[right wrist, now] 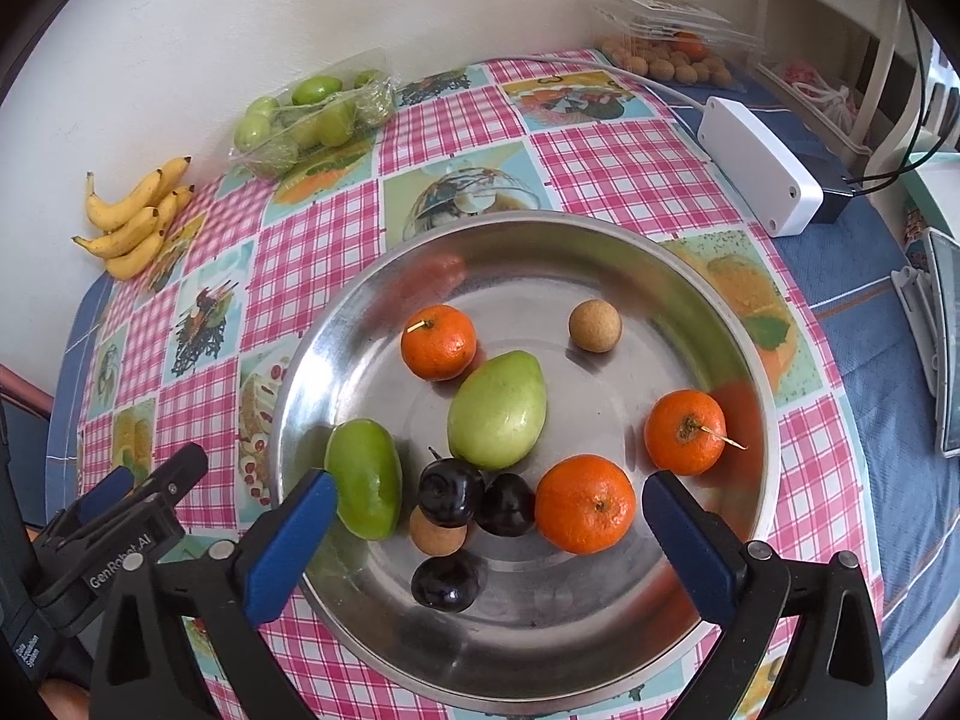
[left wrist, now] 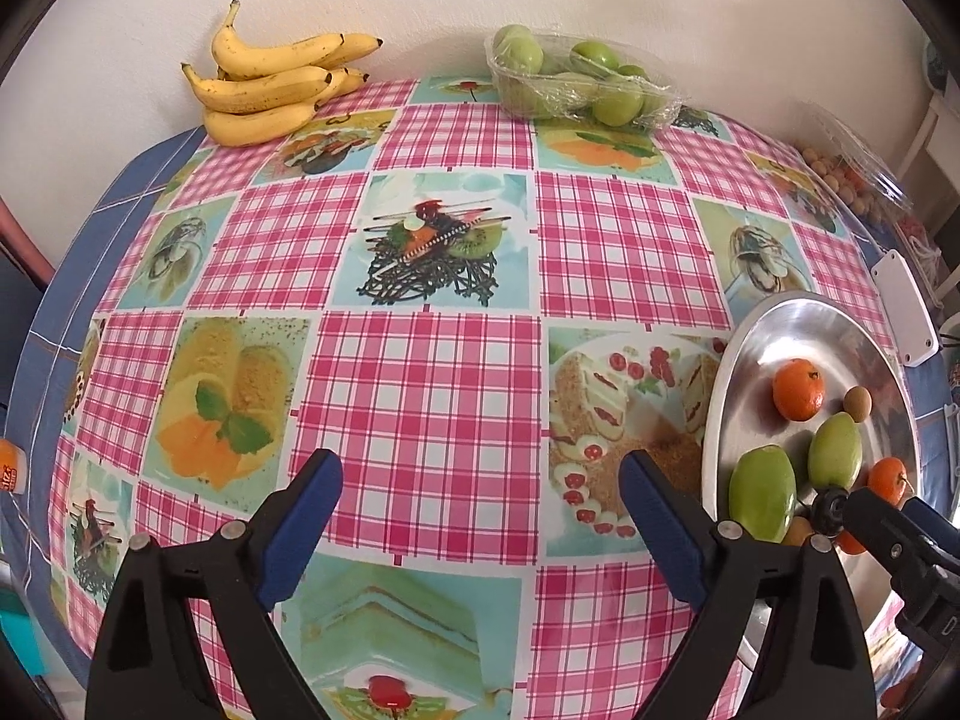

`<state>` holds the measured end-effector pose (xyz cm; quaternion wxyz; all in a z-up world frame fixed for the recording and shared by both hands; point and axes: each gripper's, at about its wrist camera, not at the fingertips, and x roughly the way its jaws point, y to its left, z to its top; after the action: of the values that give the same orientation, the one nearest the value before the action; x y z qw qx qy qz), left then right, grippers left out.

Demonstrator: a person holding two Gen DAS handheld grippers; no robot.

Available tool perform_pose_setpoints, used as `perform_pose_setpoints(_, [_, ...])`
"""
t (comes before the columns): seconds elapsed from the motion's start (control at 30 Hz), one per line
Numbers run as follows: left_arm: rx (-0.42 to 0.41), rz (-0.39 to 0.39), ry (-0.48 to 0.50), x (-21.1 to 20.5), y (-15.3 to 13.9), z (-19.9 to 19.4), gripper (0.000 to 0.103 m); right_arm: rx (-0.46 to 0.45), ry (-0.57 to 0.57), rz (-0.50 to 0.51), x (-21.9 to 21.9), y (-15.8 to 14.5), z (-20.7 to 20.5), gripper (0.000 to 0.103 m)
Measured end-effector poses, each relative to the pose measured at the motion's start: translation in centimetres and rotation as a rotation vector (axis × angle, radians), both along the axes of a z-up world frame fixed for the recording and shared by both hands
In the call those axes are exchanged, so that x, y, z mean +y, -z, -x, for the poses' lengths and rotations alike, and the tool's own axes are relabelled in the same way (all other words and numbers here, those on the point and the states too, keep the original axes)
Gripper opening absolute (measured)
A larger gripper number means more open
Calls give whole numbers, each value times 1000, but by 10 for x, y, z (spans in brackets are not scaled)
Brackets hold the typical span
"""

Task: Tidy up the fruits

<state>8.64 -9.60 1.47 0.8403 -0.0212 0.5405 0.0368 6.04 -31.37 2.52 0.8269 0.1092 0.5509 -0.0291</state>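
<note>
A steel bowl (right wrist: pixel 606 252) sits on the checked tablecloth and also shows at the right of the left wrist view (left wrist: pixel 780 318). It holds three tangerines (right wrist: pixel 584 504), two green fruits (right wrist: pixel 498 411), three dark plums (right wrist: pixel 450 492) and two small tan fruits (right wrist: pixel 594 326). My right gripper (right wrist: pixel 489 531) is open and empty above the bowl's near side. My left gripper (left wrist: pixel 480 510) is open and empty over the cloth, left of the bowl. A banana bunch (left wrist: pixel 270 90) lies at the far left by the wall.
A plastic-wrapped tray of green fruits (left wrist: pixel 576 75) stands at the back by the wall. A clear box of small tan fruits (right wrist: pixel 672 54) sits at the far right. A white plastic box (right wrist: pixel 759 165) with a cable lies right of the bowl.
</note>
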Motion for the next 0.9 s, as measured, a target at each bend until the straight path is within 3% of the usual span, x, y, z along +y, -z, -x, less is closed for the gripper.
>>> perform_pose_setpoints(0.37, [-90,-77,38,-5,-14,8,94,-22,-5,-16,4,-5,3,103])
perform_pose_setpoints(0.7, [-191,-192,88,-13,-24,29,94,-58,32,-43,2,-14,14,103])
perform_pose_setpoints(0.9, [-178,-239,113,-13,-30,39,94,-83,34,-53,4,-21,25,103])
